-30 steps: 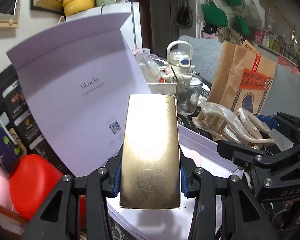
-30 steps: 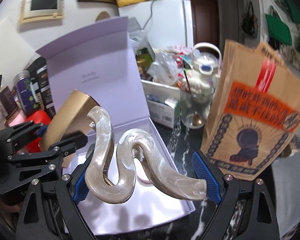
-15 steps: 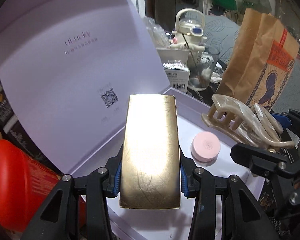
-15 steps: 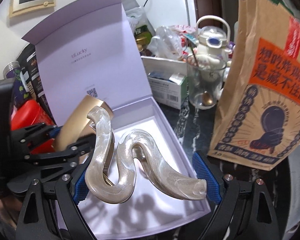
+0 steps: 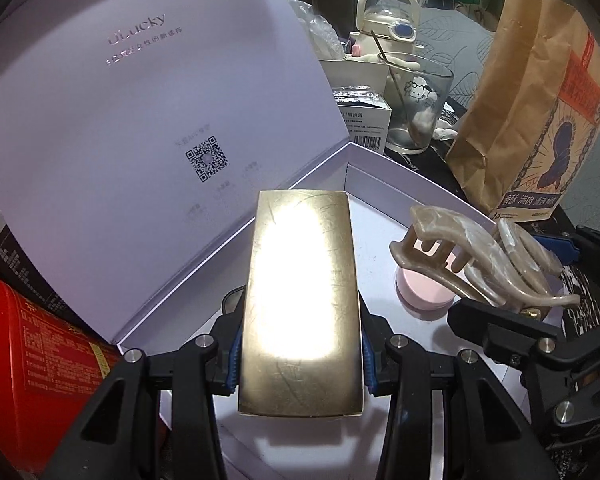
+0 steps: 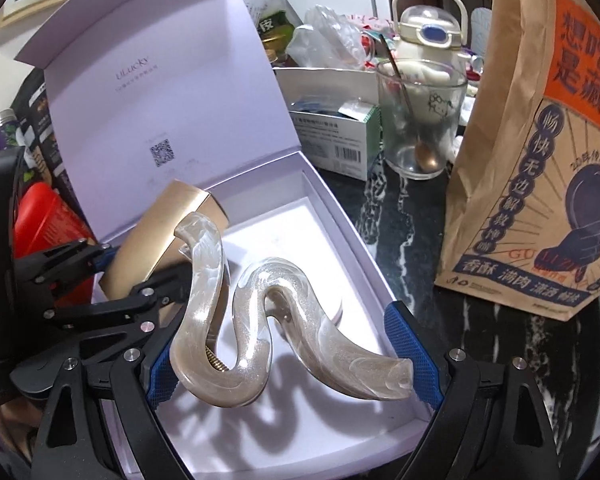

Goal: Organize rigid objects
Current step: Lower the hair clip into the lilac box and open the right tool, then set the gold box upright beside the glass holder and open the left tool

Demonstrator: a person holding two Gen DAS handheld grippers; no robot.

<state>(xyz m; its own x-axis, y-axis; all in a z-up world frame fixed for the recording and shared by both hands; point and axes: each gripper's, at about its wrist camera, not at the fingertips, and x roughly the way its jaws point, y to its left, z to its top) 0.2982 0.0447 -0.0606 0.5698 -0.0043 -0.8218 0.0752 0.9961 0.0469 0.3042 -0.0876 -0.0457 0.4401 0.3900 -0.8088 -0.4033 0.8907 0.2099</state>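
My left gripper (image 5: 300,360) is shut on a flat gold box (image 5: 300,300) and holds it over the open lilac gift box (image 5: 384,176). My right gripper (image 6: 292,356) is shut on a pearly beige hair claw clip (image 6: 260,320), also above the gift box (image 6: 364,252). The clip (image 5: 480,256) shows in the left wrist view, partly covering a small pink round tin (image 5: 416,296) on the box floor. The gold box (image 6: 168,236) and left gripper (image 6: 112,280) show at the left of the right wrist view.
The box lid (image 5: 140,120) stands open at the back left. A brown paper bag (image 6: 540,160), a glass with a spoon (image 6: 420,120), a white carton (image 6: 336,136) and a jug (image 6: 428,32) stand on the dark marble top. A red container (image 5: 28,360) is at the left.
Both grippers have moved forward and down toward the gift box, each still holding its object. The pink tin came into view, then the clip moved over it.
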